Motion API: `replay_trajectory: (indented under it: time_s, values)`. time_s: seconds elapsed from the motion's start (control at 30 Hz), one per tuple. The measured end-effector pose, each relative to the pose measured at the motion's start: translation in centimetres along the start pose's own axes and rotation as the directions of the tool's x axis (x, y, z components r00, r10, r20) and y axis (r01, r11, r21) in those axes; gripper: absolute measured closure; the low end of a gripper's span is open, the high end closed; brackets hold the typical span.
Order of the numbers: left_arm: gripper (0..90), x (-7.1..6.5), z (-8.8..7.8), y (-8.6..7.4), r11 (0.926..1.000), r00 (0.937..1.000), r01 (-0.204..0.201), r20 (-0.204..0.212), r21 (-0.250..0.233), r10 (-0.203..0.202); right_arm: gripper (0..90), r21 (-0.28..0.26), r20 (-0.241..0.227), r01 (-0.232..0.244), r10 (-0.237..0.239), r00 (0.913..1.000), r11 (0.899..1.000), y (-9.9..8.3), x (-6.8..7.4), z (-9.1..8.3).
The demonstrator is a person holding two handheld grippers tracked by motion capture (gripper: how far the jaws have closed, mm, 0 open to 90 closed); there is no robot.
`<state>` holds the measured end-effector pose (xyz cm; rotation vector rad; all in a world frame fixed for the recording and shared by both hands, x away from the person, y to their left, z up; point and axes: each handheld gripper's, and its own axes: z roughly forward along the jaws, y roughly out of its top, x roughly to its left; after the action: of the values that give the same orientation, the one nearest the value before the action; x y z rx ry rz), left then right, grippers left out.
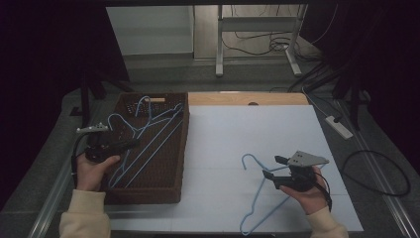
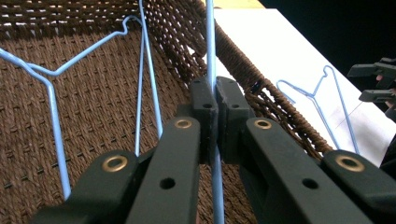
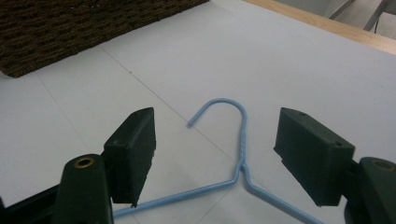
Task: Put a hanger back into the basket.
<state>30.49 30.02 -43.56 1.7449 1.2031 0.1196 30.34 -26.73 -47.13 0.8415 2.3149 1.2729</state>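
Left gripper (image 2: 215,105): held over the woven basket (image 1: 128,191) at the table's left side; fingers (image 2: 203,109) pressed together on the thin wire of a blue hanger (image 2: 211,42), which runs up between them and past the basket's near wall. In the high view this gripper (image 1: 130,144) points right across the basket's interior, the hand (image 1: 91,171) behind it at the left rim. Basket contents: several more blue wire hangers (image 1: 148,131) lying crossed on the woven floor, hooks toward the far end. Right gripper (image 3: 215,158): held low over the white table (image 1: 257,134), fingers (image 3: 133,154) spread wide and gripping nothing. Loose hanger (image 3: 238,154): lies flat on the white surface, well apart from the basket, its hook and twisted neck between the spread fingers, its two shoulders running toward the camera. In the high view the same hanger (image 1: 260,198) stretches from the right gripper (image 1: 271,168) toward the near table edge, hook toward the far side.
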Motion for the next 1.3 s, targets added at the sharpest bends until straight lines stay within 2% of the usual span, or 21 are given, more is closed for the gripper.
replay_trajectory:
  time_s: [0.53, 0.63, 0.7, 0.87, 1.1, 1.13, 1.17, 1.2, 1.23, 1.3]
  values:
    - [86.8, 1.2, 1.7, -0.3, 0.9965, 0.9993, 0.026, 0.026, 0.080, -0.028, 29.6, 0.007, -0.001, 0.003, -0.003, 1.0000, 1.000, 0.0, 0.0, 0.1]
    - [86.8, 1.5, 1.8, -0.3, 0.9945, 0.9991, 0.042, -0.007, 0.095, -0.042, 29.6, 0.006, -0.002, 0.006, -0.006, 1.0000, 1.000, 0.0, 0.0, 0.1]
    - [86.7, 1.6, 1.9, -0.2, 0.9920, 0.9970, 0.055, -0.061, 0.113, -0.049, 29.6, 0.005, -0.003, 0.005, -0.005, 1.0000, 1.000, 0.0, 0.1, 0.2]
    - [86.5, 2.2, 1.9, -0.3, 0.9832, 0.9830, 0.092, -0.172, 0.157, -0.065, 29.5, 0.007, -0.004, 0.002, -0.002, 1.0000, 1.000, 0.0, 0.1, 0.2]
    - [85.8, 2.6, 2.7, -0.4, 0.9682, 0.9657, 0.112, -0.254, 0.224, -0.053, 29.6, 0.012, -0.006, 0.004, -0.004, 1.0000, 1.000, 0.0, 0.1, 0.3]
    - [85.6, 2.7, 2.8, -0.4, 0.9654, 0.9615, 0.116, -0.270, 0.234, -0.050, 29.6, 0.012, -0.005, 0.004, -0.004, 1.0000, 1.000, 0.0, 0.1, 0.3]
    - [85.3, 2.7, 2.9, -0.3, 0.9644, 0.9593, 0.115, -0.279, 0.238, -0.045, 29.6, 0.012, -0.005, 0.005, -0.005, 1.0000, 1.000, 0.0, 0.1, 0.3]
    - [84.9, 2.6, 3.0, -0.3, 0.9634, 0.9536, 0.112, -0.299, 0.244, -0.035, 29.6, 0.012, -0.006, 0.006, -0.006, 1.0000, 1.000, 0.0, 0.1, 0.3]
    - [83.3, 2.6, 3.0, -0.3, 0.9635, 0.9509, 0.109, -0.308, 0.244, -0.029, 29.5, 0.012, -0.006, 0.006, -0.006, 1.0000, 1.000, 0.0, 0.1, 0.3]
    - [77.9, 2.5, 3.1, -0.3, 0.9666, 0.9409, 0.096, -0.339, 0.238, -0.010, 29.5, 0.013, -0.006, 0.007, -0.007, 1.0000, 1.000, 0.0, 0.1, 0.3]
